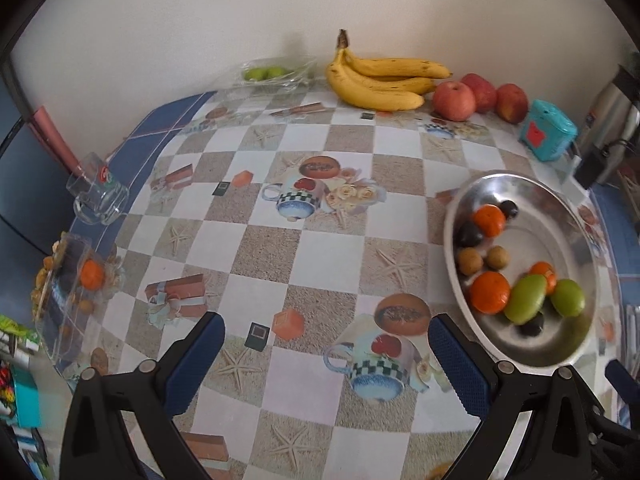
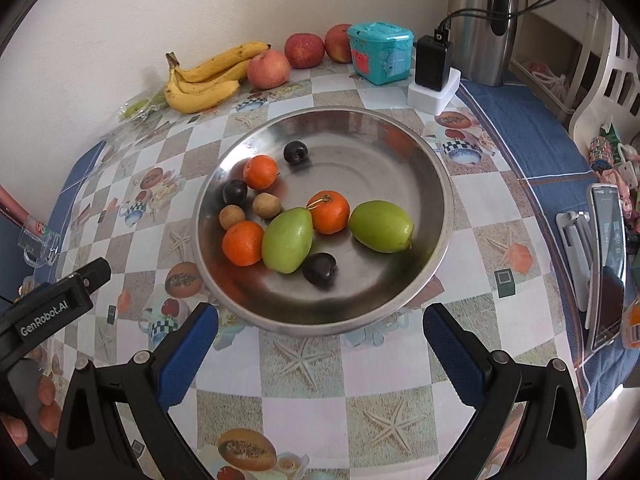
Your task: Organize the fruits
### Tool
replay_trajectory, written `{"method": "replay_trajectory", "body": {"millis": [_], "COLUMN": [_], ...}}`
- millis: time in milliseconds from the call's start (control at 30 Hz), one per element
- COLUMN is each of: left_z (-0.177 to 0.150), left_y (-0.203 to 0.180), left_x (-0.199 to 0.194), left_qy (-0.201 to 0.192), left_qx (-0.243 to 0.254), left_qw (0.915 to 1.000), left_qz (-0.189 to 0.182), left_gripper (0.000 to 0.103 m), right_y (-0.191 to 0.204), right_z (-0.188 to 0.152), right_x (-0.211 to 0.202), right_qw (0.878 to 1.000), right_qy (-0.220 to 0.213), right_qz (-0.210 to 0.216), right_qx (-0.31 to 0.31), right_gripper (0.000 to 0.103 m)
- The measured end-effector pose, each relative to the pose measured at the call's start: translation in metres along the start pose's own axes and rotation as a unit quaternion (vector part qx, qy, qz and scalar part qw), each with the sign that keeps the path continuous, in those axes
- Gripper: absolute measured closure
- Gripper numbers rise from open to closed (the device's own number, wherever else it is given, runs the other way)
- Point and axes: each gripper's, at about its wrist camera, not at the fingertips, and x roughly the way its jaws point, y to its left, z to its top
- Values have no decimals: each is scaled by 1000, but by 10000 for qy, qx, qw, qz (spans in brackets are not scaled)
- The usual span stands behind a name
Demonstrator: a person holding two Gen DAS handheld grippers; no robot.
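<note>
A steel bowl [image 2: 400,152] sits on the checked table and holds three oranges [image 2: 329,212], two green fruits [image 2: 381,225], three dark plums [image 2: 319,269] and two small brown fruits [image 2: 267,205]. My right gripper [image 2: 320,344] is open and empty just in front of the bowl. My left gripper [image 1: 326,354] is open and empty over the table, with the bowl [image 1: 520,204] to its right. A clear plastic tray [image 1: 66,300] at the left edge holds one orange [image 1: 92,275]. Bananas [image 1: 380,80] and three apples [image 1: 454,101] lie by the wall.
A glass mug [image 1: 98,196] stands at the left edge. A clear bag with green fruits [image 1: 266,73] lies by the wall. A teal box [image 2: 380,52], a charger on a white block [image 2: 434,76] and a steel flask [image 2: 480,20] stand at the back right. A phone on a stand [image 2: 606,264] is at right.
</note>
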Motion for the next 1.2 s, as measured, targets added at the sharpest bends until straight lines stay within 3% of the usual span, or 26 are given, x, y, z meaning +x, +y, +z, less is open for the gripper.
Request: {"method": "replay_trajectory", "body": {"millis": [233,633,1200], "left_z": [-12,-27,-24], "left_y": [1,12,18], "left_x": [-13,-28,-29], "left_qy": [103,47,49], "left_qx": [225,325,131], "left_qw": [9996,9993,9996], "left_qz": [115,-204,-247], "left_gripper": [0,0,0], "right_y": [-1,-3,13], "right_z": [-6,-9,-7], "right_x": [-10,-21,-23], "right_qw": [10000,9997,9996], "right_qy": [-69,-196,-197], "right_qz": [39,65,83], "right_qx": [52,141,-177], "right_gripper": [1,1,1]}}
